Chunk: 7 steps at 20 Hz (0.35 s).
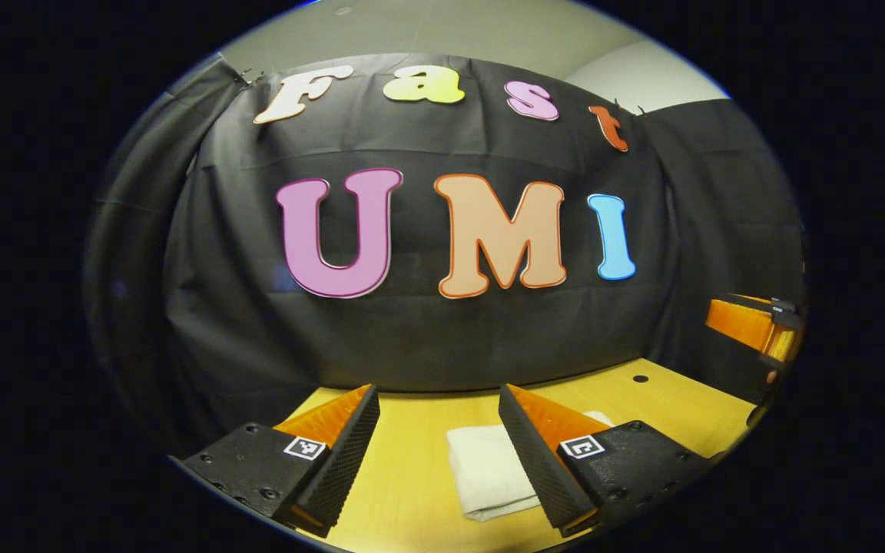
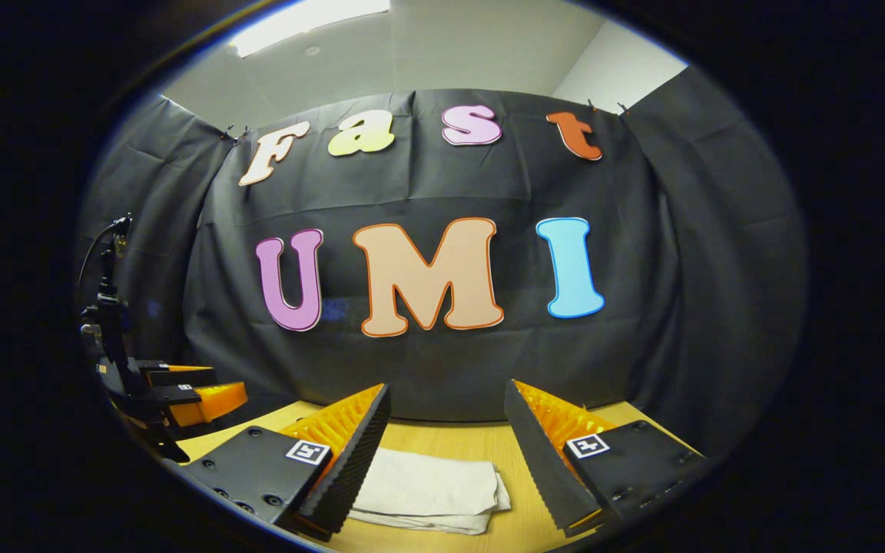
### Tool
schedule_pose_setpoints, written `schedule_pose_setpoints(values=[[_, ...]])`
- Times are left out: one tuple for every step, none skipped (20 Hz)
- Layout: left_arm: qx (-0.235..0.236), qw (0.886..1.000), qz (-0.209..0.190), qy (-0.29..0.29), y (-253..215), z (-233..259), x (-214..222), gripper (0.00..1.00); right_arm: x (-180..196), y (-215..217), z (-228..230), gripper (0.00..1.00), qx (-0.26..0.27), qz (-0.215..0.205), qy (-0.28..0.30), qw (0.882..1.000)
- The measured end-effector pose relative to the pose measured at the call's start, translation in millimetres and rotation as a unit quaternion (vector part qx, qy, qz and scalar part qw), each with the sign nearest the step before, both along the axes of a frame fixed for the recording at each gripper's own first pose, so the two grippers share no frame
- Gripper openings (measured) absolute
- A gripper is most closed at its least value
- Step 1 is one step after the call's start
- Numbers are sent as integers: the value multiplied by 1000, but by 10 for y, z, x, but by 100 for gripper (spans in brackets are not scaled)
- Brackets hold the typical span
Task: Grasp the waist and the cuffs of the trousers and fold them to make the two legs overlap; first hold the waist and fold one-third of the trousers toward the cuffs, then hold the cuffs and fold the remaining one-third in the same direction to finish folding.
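The white trousers (image 1: 488,468) lie folded into a compact stack on the wooden table (image 1: 412,430), just right of centre in the left gripper view. In the right gripper view the same folded trousers (image 2: 431,488) rest below and between the fingers. My left gripper (image 1: 439,430) hovers above the table, open, with nothing between its fingers. My right gripper (image 2: 446,438) is likewise open and holds nothing, raised above the stack. The right gripper (image 1: 754,326) appears at the far right edge of the left gripper view. The left gripper (image 2: 181,392) shows at the far left of the right gripper view.
Black cloth closes the booth behind and on both sides of the table. A small dark hole (image 1: 640,379) sits in the tabletop near the back right. A stand with a cable (image 2: 108,307) rises at the left.
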<state>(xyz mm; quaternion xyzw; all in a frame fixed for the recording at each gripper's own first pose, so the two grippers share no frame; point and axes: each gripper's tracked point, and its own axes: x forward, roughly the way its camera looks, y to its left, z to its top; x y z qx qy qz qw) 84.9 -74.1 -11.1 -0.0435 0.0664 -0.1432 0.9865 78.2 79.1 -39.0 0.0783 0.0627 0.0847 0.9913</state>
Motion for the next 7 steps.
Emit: schedule_pose_setpoints(values=[[-1,1000,0,-8,90,60,-22,94,-89,25,67,96,-7,-7,-7,1000],[-2,1000,-1,-14,161,98,-54,94,-160,49,128,96,-13,-15,-13,1000],[-3,1000,-3,-18,238,129,-78,95,-236,83,165,95,-17,-21,-16,1000],[-4,1000,-4,-20,315,144,-105,96,-324,142,204,96,-18,-26,-14,999],[-7,1000,-8,-21,385,174,-144,94,-401,197,240,95,-16,-28,-10,999],[-8,1000,-10,-22,427,194,-189,94,-464,251,276,95,-12,-29,-10,999],[-7,1000,-8,-24,482,229,-221,95,-529,314,327,96,-11,-26,-14,1000]])
